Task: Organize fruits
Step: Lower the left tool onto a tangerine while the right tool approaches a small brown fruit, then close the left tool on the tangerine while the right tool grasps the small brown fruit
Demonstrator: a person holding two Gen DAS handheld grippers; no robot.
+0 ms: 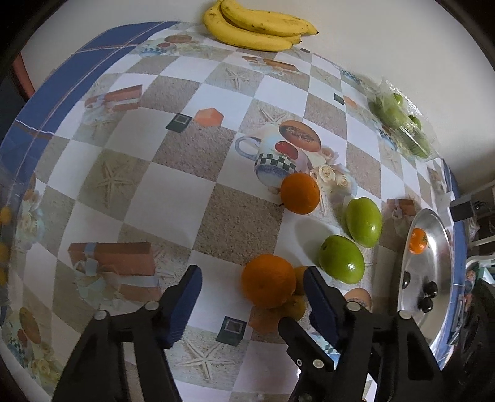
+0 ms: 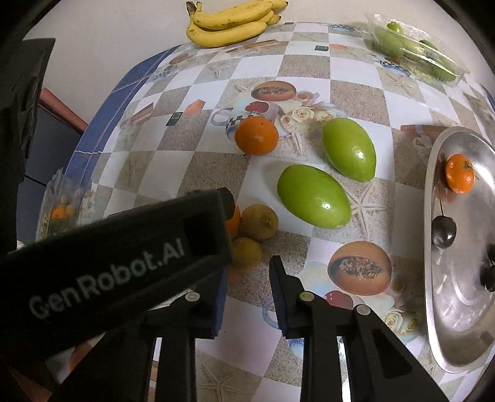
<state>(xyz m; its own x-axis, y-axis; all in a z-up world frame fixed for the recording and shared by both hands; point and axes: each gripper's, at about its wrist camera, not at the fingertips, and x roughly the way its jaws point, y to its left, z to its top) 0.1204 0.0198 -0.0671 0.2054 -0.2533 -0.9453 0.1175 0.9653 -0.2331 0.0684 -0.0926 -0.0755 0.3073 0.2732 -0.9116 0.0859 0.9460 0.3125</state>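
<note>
Fruits spread over the checkered worktop (image 2: pixel 216 173): three oranges, one (image 2: pixel 256 135) at upper centre of the right wrist view, one (image 1: pixel 268 280) low centre in the left wrist view, a small one (image 2: pixel 459 173) on the metal tray (image 2: pixel 458 337) at right. Two glossy green oval fruits (image 2: pixel 313 196) (image 2: pixel 349 149) mid-frame, just beside each other. Two dull brownish round fruits (image 2: pixel 259 222) (image 2: pixel 246 251) touching, lower centre. One banana bunch (image 2: pixel 227 26) at top. Dark cherries (image 2: pixel 443 235) on tray, count unclear. Left gripper (image 1: pixel 252 286) fingers spread around the near orange, whether pressing cannot tell. Right gripper (image 2: pixel 247 280) fingers narrowly apart, holding nothing.
</note>
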